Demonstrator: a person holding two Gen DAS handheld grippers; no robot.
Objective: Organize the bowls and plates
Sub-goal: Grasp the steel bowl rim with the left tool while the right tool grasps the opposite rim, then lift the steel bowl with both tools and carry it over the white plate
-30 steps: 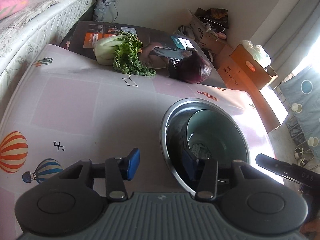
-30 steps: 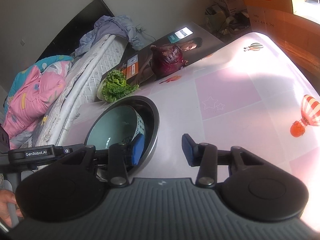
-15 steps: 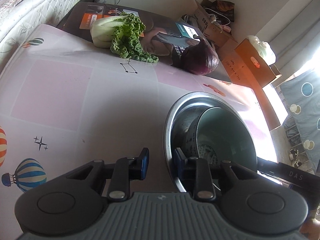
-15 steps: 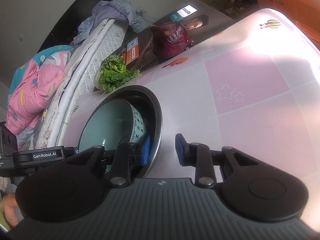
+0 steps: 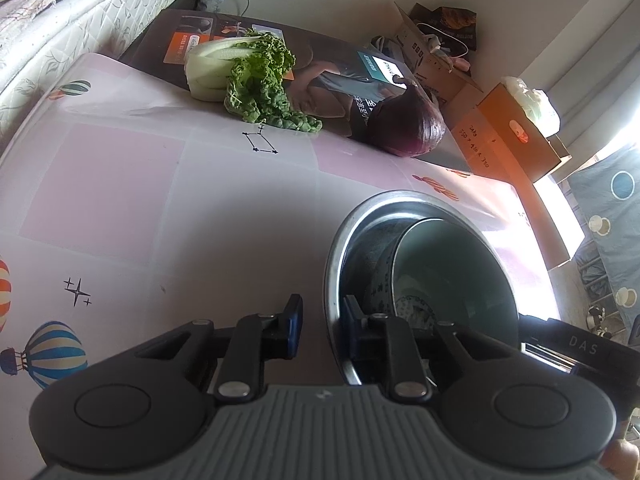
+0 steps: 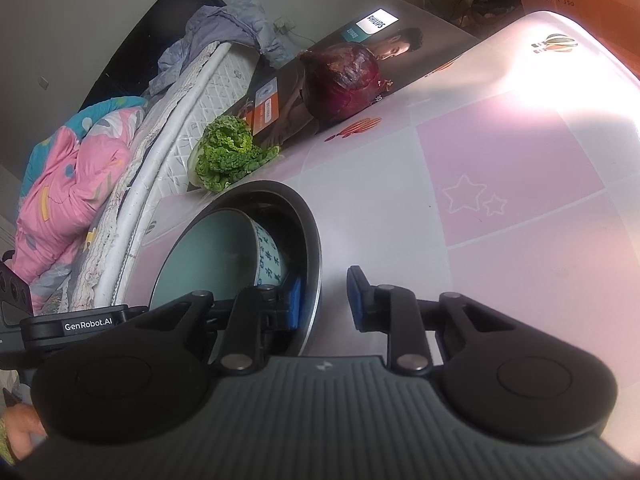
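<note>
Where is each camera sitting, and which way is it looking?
Left wrist: sits on the left gripper, looking along its fingers across the table at the steel bowl holding the ceramic bowl; its jaws straddle the steel rim with a gap showing.
Right wrist: sits on the right gripper, looking over the same bowls from the opposite side; its jaws straddle the rim too, and a bit of a hand shows at the left edge.
Shared: both bowls, the leafy greens and the red cabbage.
</note>
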